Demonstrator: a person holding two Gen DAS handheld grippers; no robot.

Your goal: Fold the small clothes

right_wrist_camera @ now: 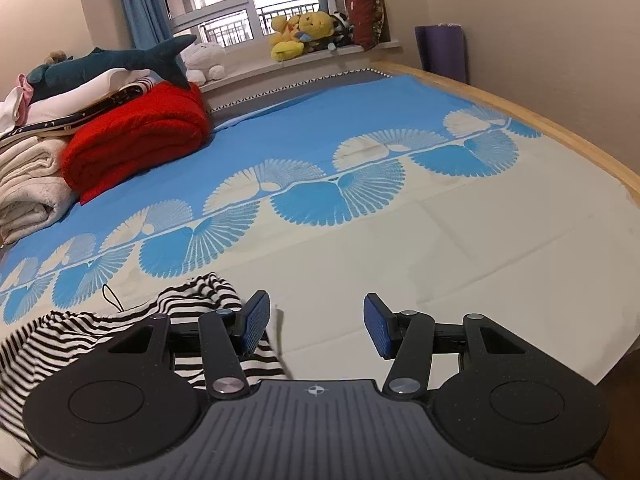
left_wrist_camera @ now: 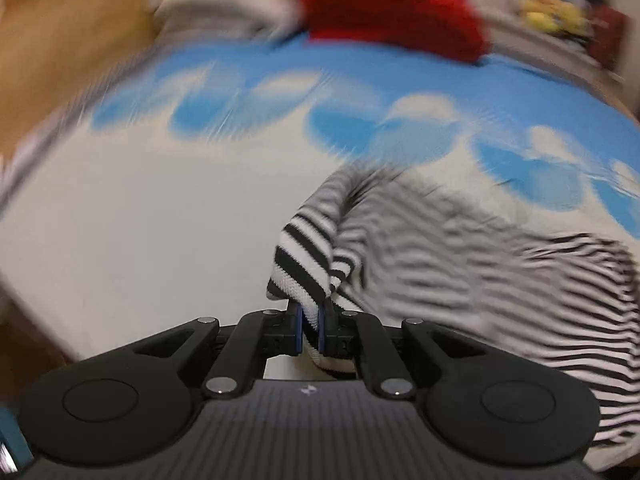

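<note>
The left gripper (left_wrist_camera: pixel 310 330) pinches the striped garment's (left_wrist_camera: pixel 440 248) hem; the right gripper (right_wrist_camera: pixel 316 326) stands wide, empty, over the bedsheet (right_wrist_camera: pixel 460 240).

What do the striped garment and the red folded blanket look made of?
Black-and-white striped garment: soft knit jersey, probably cotton, matte; a ribbed hem shows where the left tool pinches it, and it drapes limply. Red folded blanket: thick, plush, fleece-like, with puffy rounded folds.

A wide stretch of bare bedsheet (right_wrist_camera: pixel 460 240) lay open ahead of the right gripper (right_wrist_camera: pixel 316 326). A striped garment (right_wrist_camera: pixel 192 300) crowded its left side; a red blanket (right_wrist_camera: pixel 140 136) and stacked linens (right_wrist_camera: pixel 28 188) blocked the far left.
</note>
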